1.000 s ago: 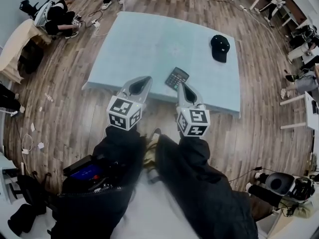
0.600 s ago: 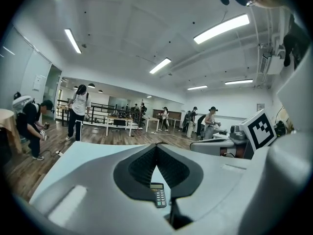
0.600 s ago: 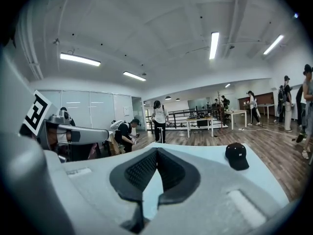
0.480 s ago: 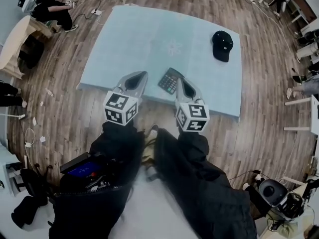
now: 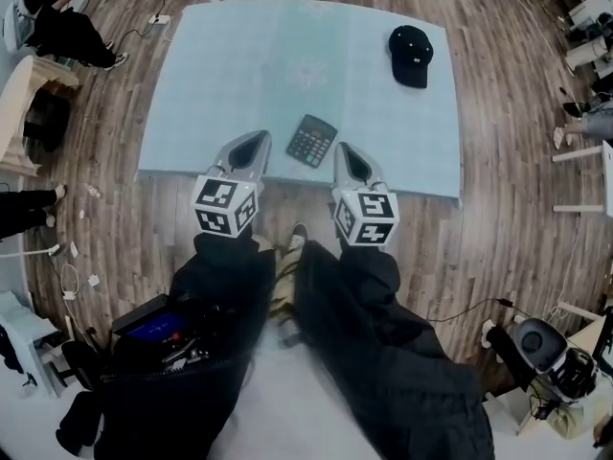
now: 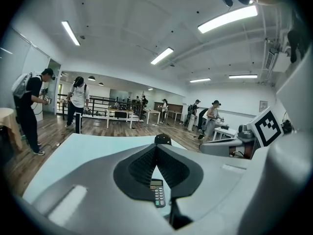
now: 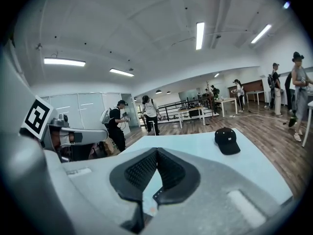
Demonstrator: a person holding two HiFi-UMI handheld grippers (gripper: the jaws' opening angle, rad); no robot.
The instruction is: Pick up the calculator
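The dark calculator (image 5: 311, 141) lies flat near the front edge of the light blue table (image 5: 239, 65). My left gripper (image 5: 255, 140) hangs just left of it and my right gripper (image 5: 341, 151) just right of it, both over the table's front edge. Neither touches the calculator. In the left gripper view the calculator (image 6: 157, 192) shows through the gap behind the meeting tips of the left gripper (image 6: 156, 148). The right gripper (image 7: 157, 151) is shut on nothing, with bare table top (image 7: 195, 146) ahead of it.
A black cap (image 5: 410, 54) lies at the table's far right; it also shows as a cap (image 7: 227, 140) in the right gripper view. Wood floor surrounds the table. Several people and desks stand farther off in the room.
Both grippers have moved forward and down toward the table's front edge. The calculator now sits between them instead of ahead of the right one.
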